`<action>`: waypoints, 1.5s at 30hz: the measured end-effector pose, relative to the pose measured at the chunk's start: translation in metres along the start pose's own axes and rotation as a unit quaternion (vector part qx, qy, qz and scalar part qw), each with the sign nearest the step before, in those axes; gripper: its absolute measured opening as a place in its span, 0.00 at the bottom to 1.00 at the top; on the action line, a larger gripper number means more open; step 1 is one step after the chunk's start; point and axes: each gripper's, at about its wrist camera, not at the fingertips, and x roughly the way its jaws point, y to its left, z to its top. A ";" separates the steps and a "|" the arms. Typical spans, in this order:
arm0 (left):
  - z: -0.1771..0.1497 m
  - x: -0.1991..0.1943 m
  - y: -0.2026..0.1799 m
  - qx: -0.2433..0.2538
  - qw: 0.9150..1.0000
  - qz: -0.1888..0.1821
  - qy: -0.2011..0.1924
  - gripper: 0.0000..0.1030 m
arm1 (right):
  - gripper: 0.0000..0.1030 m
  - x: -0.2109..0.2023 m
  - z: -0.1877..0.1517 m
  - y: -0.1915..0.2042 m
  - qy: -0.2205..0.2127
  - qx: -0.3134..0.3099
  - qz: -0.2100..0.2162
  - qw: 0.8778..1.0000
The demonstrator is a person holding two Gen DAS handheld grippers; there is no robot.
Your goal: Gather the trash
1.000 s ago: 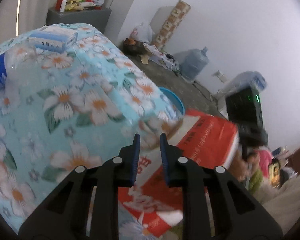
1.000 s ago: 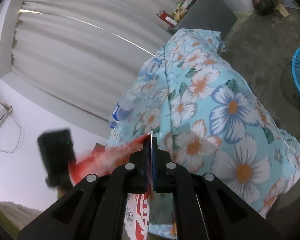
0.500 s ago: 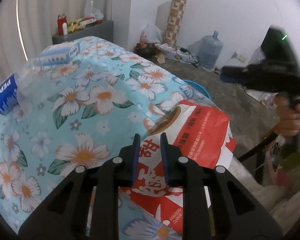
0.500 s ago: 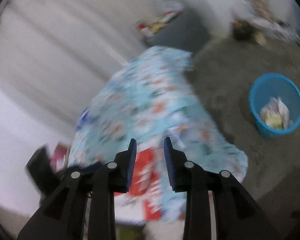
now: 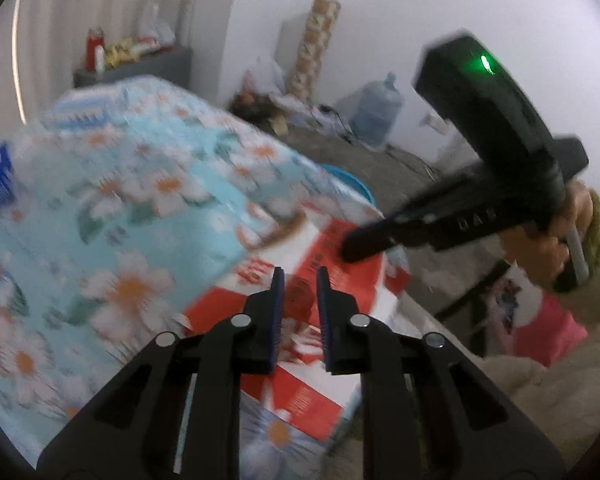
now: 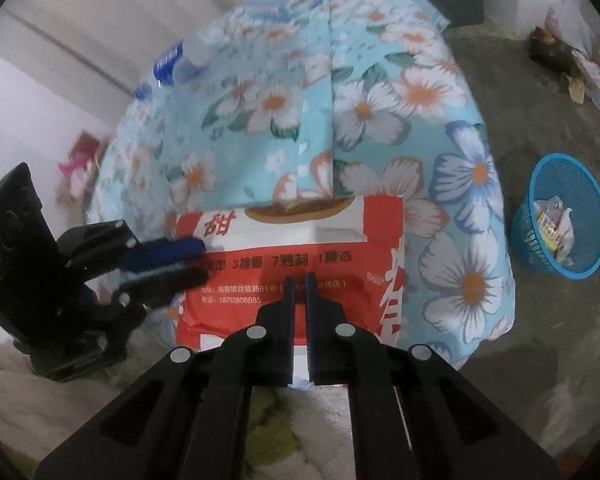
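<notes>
Red-and-white paper bag (image 6: 300, 248) flat at near edge of floral-covered table (image 6: 380, 120), partly overhanging, directly ahead of both grippers. Left gripper (image 5: 299, 276) poised over bag's red panel; jaws narrow, just been closing, nothing clamped between pads. Right gripper (image 6: 299, 280) above bag's lower printed strip; jaws nearly together after a brief opening and closing, gripping nothing. Blue mesh basket (image 6: 560, 216) on floor right of table, trash inside.

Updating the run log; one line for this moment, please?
left claw just closing, nothing between, at red bag | right claw shut, empty, over bag | blue bin on floor
</notes>
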 end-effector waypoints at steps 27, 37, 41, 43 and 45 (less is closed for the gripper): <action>-0.009 0.019 -0.018 0.088 0.993 0.079 0.019 0.13 | 0.47 -0.017 -0.025 -0.081 -0.035 0.193 0.138 0.971; -0.015 0.015 -0.016 0.085 0.994 0.063 -0.007 0.13 | 0.53 0.012 -0.030 -0.119 -0.020 0.260 0.253 0.932; -0.017 0.014 -0.014 0.078 0.995 0.055 -0.015 0.13 | 0.63 0.018 -0.027 -0.122 -0.016 0.254 0.295 0.921; -0.018 0.012 -0.010 0.068 0.996 0.046 -0.020 0.13 | 0.63 0.022 -0.025 -0.124 -0.008 0.253 0.312 0.916; -0.018 0.010 -0.007 0.061 0.997 0.037 -0.025 0.13 | 0.63 0.023 -0.025 -0.125 -0.005 0.250 0.333 0.909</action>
